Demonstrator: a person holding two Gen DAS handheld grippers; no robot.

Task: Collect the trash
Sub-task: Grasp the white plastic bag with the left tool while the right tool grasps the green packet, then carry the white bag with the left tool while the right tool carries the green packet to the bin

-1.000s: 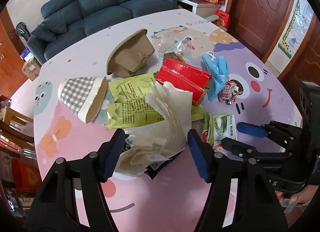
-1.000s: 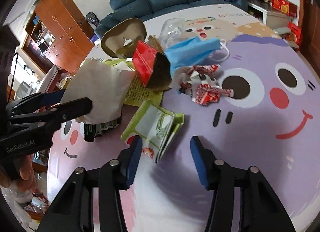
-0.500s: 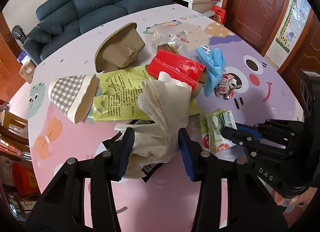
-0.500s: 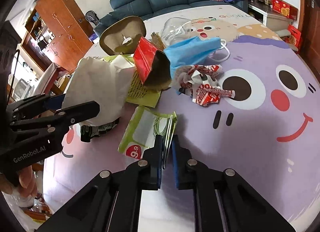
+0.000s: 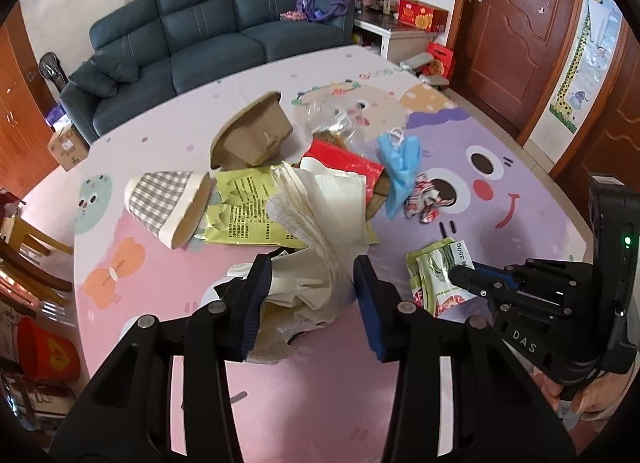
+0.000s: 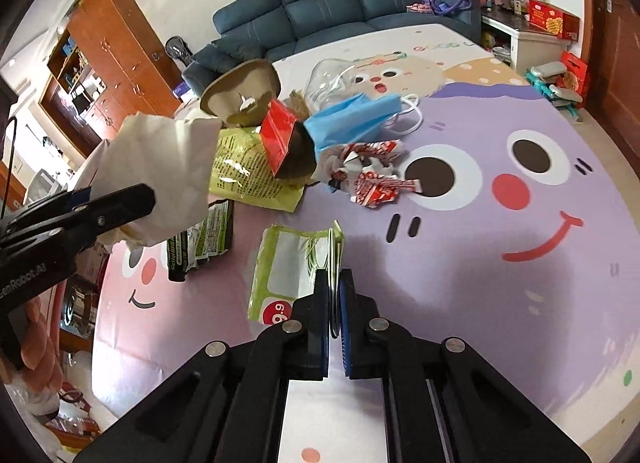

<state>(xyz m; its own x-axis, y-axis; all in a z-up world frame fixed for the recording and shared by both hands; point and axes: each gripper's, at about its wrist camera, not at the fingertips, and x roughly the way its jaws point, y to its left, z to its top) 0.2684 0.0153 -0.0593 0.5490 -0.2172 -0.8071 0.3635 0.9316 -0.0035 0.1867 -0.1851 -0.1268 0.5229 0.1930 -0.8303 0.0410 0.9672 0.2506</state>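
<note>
Holding a crumpled white paper bag point(image 5: 320, 231), the left gripper point(image 5: 310, 303) has the bag's creased bottom between its two blue pads, and its jaws are closing a little more on it. The bag is wrinkled and cream-white, and its top part fans out above the pile of trash on the counter point(image 5: 168, 343). The right gripper point(image 6: 333, 311) is closed tight on the edge of a flat green and white snack packet point(image 6: 288, 267) with a red round sticker near its bottom corner. The packet sits on the purple part of the counter, just beside a big smiling cartoon face printed on the cover. Behind it lies the rest of the trash, all close together. A yellow-green wrapper point(image 6: 248, 167) with small black writing lies flat. A red box point(image 6: 280, 135) with a brown inside leans on it. A blue face mask point(image 6: 352, 119) with white loops lies next to the box. A scrunched red and white wrapper point(image 6: 372, 183) sits in front of the mask. A brown paper bowl point(image 5: 252, 135) is tipped on its side. A checked paper cup point(image 5: 168, 203) lies on its side too, on the pink part. A dark packet point(image 6: 204, 239) lies under the white bag.
</note>
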